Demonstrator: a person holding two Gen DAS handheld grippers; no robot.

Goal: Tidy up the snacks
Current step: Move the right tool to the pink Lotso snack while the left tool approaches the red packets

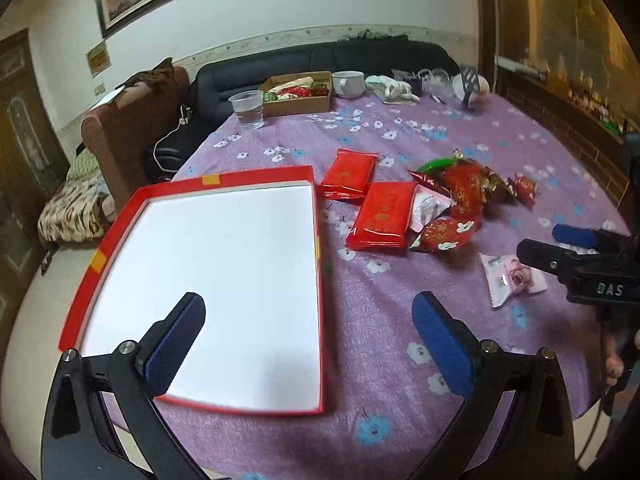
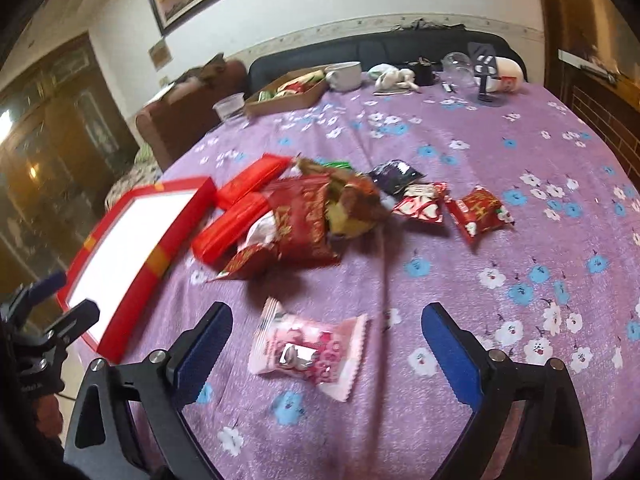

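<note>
Hovering over the near edge of the desk, left tool spread wide apart and holding nothing; left finger above the white floor of the red tray, right finger above the purple flowered cloth just beside the tray's right rim; tray lying flat at the left of the desk, with nothing visible inside.

Poised lower right, right tool likewise wide apart and gripping nothing; pink candy wrapper lying flat on the cloth between its two fingers, touching neither; same pink wrapper seen from the left wrist view at, just beside the right tool's black fingers.

Heaped near the middle of the desk, right of the tray: two red flat packets side by side, the farther one close to the tray's far corner; a dark red snack bag piled over smaller wrapped sweets; a small red sachet and a heart-printed sachet lying apart to the right; a dark purple packet just behind them.

Standing at the far side: clear plastic cup, cardboard box holding more snacks, white bowl; dark sofa beyond.
</note>
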